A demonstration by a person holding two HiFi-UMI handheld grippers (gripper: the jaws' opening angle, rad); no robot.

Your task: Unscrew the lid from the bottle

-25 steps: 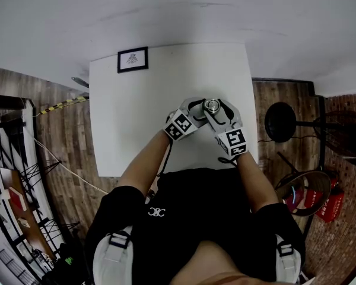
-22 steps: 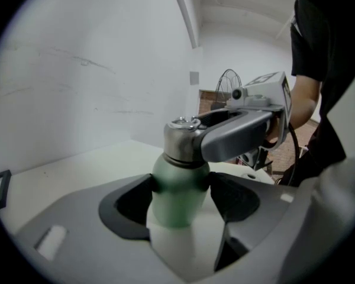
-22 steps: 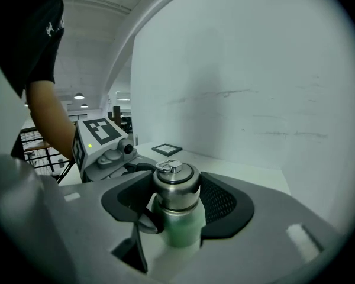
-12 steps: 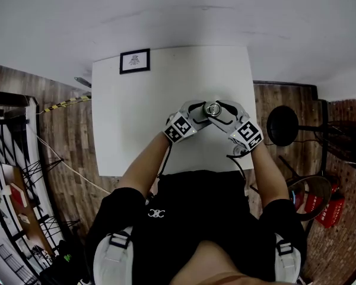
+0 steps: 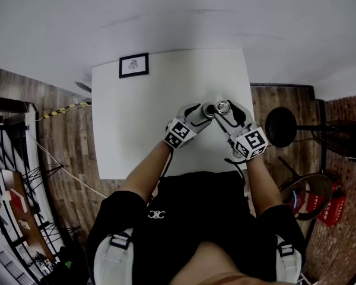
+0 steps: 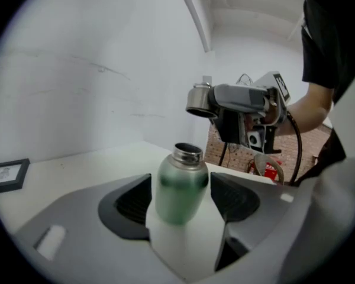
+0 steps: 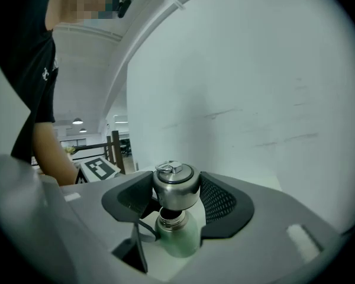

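A green metal bottle (image 6: 180, 187) with a bare steel neck stands upright on the white table (image 5: 136, 123); my left gripper (image 6: 180, 197) is shut on its body. In the head view the bottle (image 5: 208, 110) sits at the tip of the left gripper (image 5: 205, 111). The steel lid (image 7: 176, 186), with a small ring on top, is off the neck and clamped in my right gripper (image 7: 176, 195). Seen from the right gripper view, the bottle (image 7: 178, 234) is just below and beyond the lid. The lid (image 5: 223, 107) in the right gripper (image 5: 224, 109) is slightly right of the bottle, and from the left gripper view the lid (image 6: 198, 100) hangs above it.
A small framed picture (image 5: 133, 65) lies at the table's far left corner, also seen as the frame (image 6: 3, 175) in the left gripper view. A round black stand (image 5: 280, 122) and red items (image 5: 323, 202) sit on the wooden floor to the right of the table.
The lid was over the bottle's neck in the earlier frames; now the right gripper has carried it up and slightly right, off the bottle. The left gripper stays on the bottle.
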